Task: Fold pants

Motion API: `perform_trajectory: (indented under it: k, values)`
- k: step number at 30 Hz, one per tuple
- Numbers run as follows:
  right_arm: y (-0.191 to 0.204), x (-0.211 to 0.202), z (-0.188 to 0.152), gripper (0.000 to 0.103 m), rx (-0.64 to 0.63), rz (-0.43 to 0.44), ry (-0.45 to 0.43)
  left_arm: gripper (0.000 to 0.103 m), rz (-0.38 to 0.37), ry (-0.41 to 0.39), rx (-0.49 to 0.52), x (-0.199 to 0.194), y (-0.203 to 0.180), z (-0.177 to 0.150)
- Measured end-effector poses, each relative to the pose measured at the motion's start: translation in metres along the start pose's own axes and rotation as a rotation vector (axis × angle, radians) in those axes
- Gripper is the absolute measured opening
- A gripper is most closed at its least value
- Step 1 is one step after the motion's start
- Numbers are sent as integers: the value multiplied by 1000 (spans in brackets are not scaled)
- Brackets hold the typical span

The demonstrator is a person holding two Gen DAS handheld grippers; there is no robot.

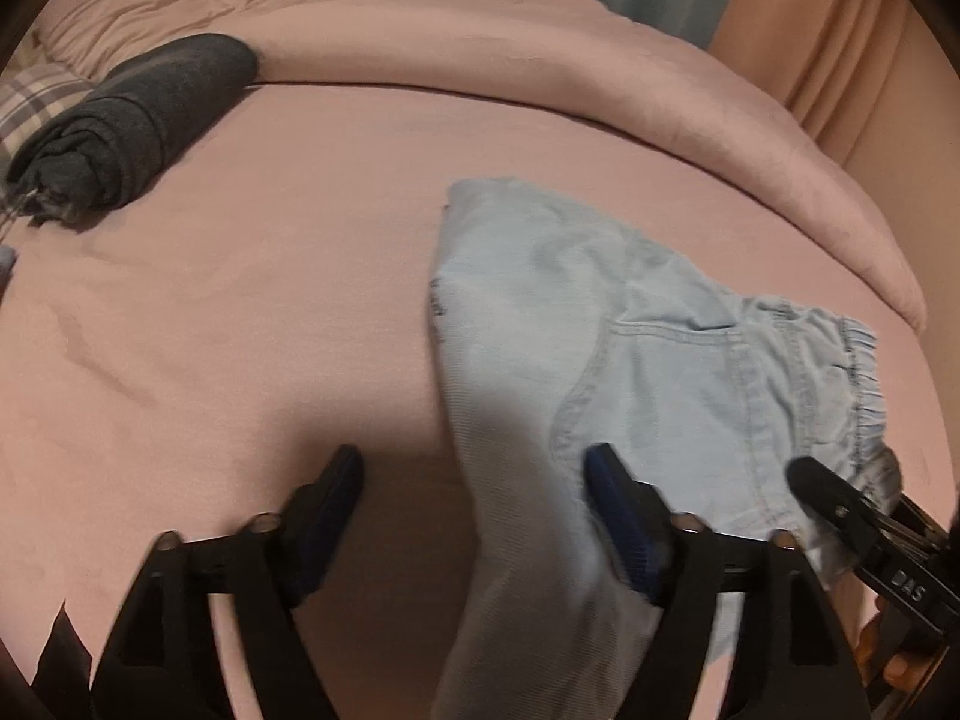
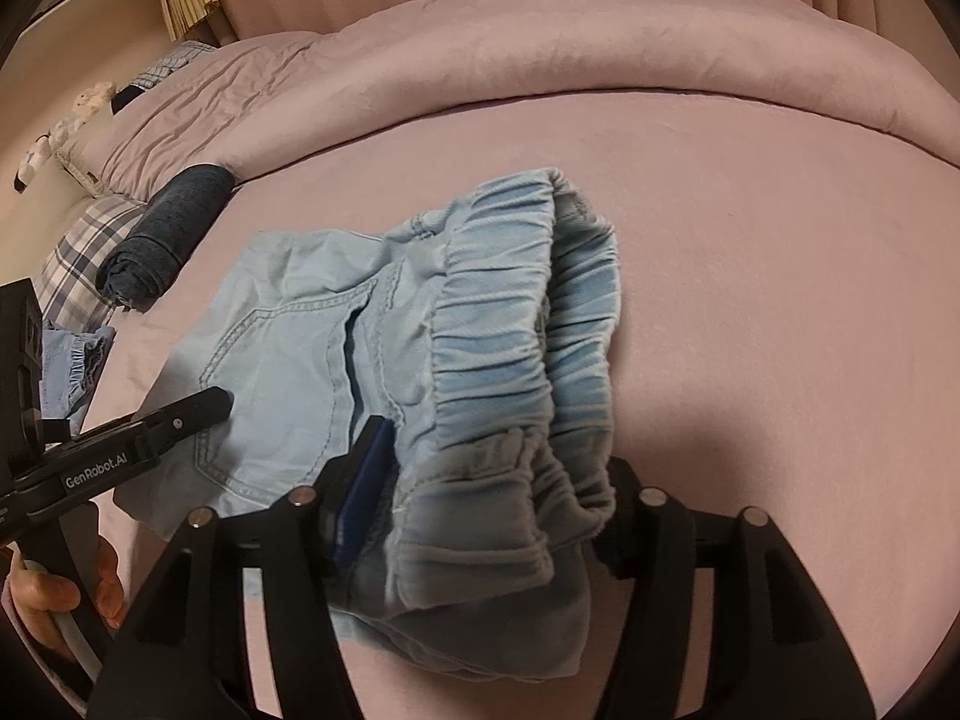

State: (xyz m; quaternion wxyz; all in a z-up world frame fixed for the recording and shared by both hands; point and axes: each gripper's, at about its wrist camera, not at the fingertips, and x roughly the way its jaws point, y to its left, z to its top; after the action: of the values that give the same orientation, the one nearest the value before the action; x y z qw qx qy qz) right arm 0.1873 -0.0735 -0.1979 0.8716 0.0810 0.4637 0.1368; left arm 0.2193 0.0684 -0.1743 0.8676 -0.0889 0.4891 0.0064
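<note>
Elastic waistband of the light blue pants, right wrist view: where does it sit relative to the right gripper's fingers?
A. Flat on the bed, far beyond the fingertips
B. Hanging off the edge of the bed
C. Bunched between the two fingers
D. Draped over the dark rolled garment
C: the gathered waistband of the light blue pants bulges between the right gripper fingers, on the pink bed.

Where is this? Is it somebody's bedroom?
Most likely a bedroom, yes. The light blue pants lie on a bed with a pink sheet. A pink duvet is pushed back behind them, and a plaid pillow sits at the left, with curtains behind the bed.
</note>
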Motion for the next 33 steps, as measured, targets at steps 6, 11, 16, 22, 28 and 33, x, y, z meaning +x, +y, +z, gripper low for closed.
perform_trajectory:
  k: [6,11,16,22,28,33]
  values:
    - [-6,-12,1,78,19,-59,-3,89,54,-46,-20,-22,2,-2]
    - [8,-68,3,71,-61,-167,-238,89,21,-277,34,-77,-15,-11]
    - [25,-65,9,41,-106,101,-211,89,-84,-151,100,-52,-34,-16]
    - [12,-8,-8,35,-88,98,-11,92,-92,4,88,-4,-18,-34]
    - [25,-16,-11,38,-117,69,7,92,-39,10,90,-35,-23,-38]
    - [44,-70,-21,61,-132,16,-66,92,-1,-60,102,-95,-28,-50]
